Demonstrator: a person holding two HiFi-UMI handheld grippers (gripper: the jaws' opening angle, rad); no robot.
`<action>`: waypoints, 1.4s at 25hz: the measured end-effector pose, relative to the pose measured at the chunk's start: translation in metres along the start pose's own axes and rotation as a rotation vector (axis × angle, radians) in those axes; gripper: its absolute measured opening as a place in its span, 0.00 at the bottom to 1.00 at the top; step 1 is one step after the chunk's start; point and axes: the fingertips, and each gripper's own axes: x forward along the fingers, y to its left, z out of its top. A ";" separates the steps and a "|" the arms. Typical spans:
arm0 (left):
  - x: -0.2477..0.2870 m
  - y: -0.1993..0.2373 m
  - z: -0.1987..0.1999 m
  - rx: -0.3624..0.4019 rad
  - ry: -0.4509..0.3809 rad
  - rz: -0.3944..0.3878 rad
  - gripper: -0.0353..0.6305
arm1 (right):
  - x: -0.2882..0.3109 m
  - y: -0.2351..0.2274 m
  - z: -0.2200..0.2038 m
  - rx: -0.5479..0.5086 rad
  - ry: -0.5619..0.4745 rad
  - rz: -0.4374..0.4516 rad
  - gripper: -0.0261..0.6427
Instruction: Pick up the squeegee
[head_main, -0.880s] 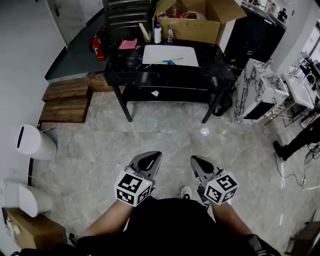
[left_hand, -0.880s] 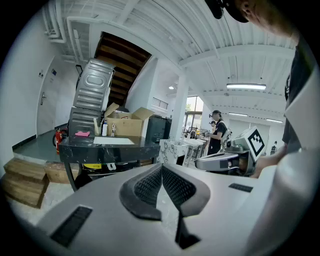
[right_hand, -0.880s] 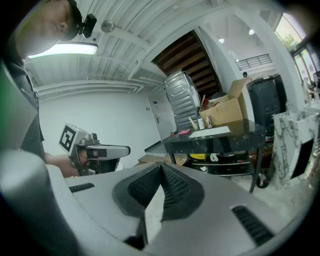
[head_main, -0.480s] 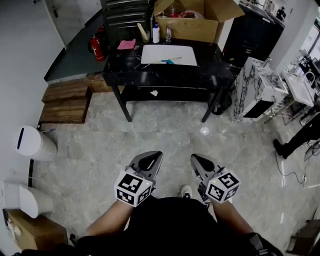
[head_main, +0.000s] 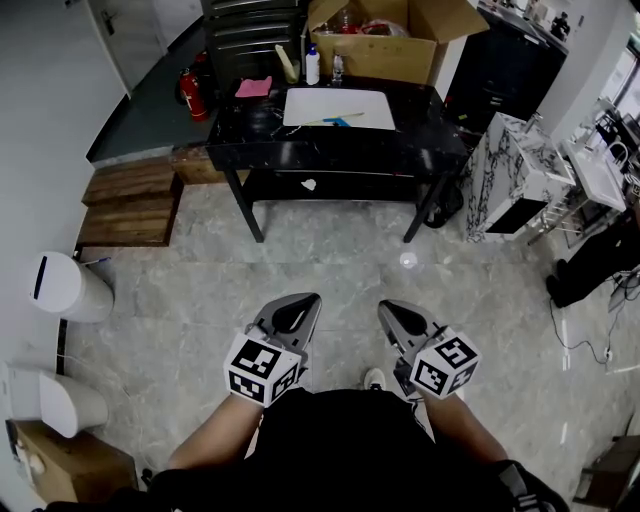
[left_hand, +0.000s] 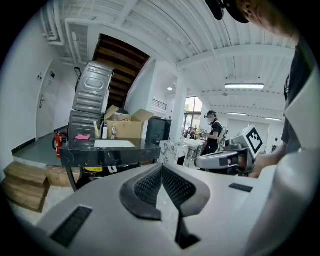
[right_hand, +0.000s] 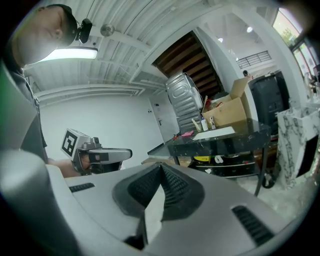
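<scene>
The squeegee (head_main: 336, 121), with a pale handle and a blue head, lies on a white sheet (head_main: 339, 108) on the black table (head_main: 330, 150) far ahead. Both grippers hang close to my body over the floor, well short of the table. My left gripper (head_main: 308, 301) is shut with nothing in it, its pads meeting in the left gripper view (left_hand: 161, 167). My right gripper (head_main: 385, 308) is shut and empty too, jaws closed together in the right gripper view (right_hand: 161, 166). Each gripper shows in the other's view.
On the table stand a white bottle (head_main: 313, 66), a pink cloth (head_main: 254, 88) and an open cardboard box (head_main: 385, 42). Wooden steps (head_main: 130, 200) and a red fire extinguisher (head_main: 192, 92) are at left, white bins (head_main: 65, 285) nearer. A marble cabinet (head_main: 515, 185) stands right; a person (left_hand: 215, 136) beyond.
Both grippers have drifted slightly forward over the floor and stayed shut. The table appears a touch higher in the head view. The dark shape at the right edge has shifted.
</scene>
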 end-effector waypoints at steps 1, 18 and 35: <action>-0.002 0.003 0.002 0.002 -0.004 0.001 0.08 | 0.003 0.002 0.001 -0.002 -0.007 0.000 0.05; -0.081 0.089 -0.013 -0.008 0.007 0.008 0.08 | 0.050 0.054 0.005 -0.035 -0.015 -0.140 0.05; -0.024 0.131 -0.033 -0.056 0.066 0.033 0.08 | 0.098 -0.008 0.004 0.027 0.033 -0.124 0.05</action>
